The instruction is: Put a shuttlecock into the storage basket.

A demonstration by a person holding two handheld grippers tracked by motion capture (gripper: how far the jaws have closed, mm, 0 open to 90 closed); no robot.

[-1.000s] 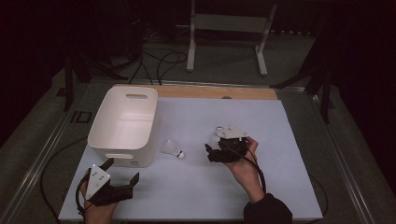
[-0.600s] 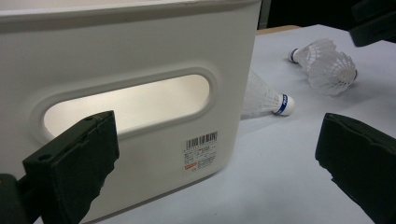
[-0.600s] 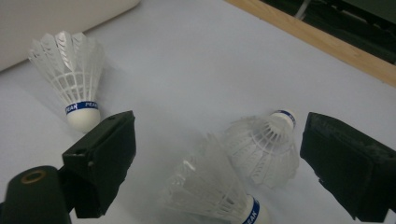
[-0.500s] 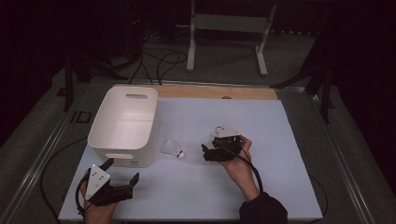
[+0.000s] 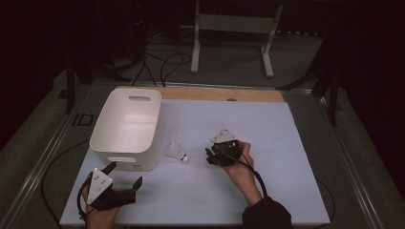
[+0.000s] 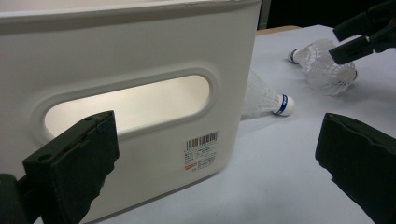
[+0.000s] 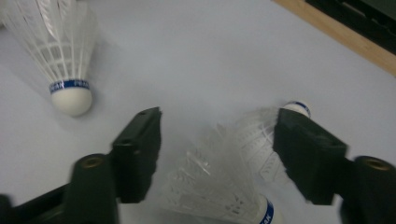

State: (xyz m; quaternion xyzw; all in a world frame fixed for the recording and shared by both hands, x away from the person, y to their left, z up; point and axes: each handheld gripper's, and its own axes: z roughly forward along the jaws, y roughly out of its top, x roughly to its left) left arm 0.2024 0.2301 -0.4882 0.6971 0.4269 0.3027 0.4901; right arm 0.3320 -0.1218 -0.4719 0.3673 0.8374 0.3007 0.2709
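Note:
Two white plastic shuttlecocks lie between my right gripper's [image 7: 219,126] jaws, one pointing its cork toward me [image 7: 219,191], the other [image 7: 259,137] behind it against the right jaw. The jaws have just been closing and do not clamp them. A third shuttlecock [image 7: 60,56] [image 5: 176,151] lies apart, toward the white bin [image 5: 126,126]. In the high view my right gripper [image 5: 210,155] rests low at mid-table. My left gripper [image 5: 125,174] [image 6: 217,126] stands open at the front left, facing the bin's handle slot [image 6: 130,105], with nothing between its jaws.
A white mat [image 5: 286,181] covers the table, with a wooden strip [image 5: 219,94] along the far edge. Beyond the table are a metal stand [image 5: 234,28] and cables [image 5: 162,62] on the floor. The left gripper view shows the right gripper's jaws [image 6: 362,32] over the shuttlecock pair [image 6: 327,65].
My right gripper has shifted a little left and lower over the shuttlecock pair, and its jaws have narrowed. The left gripper has stayed in place.

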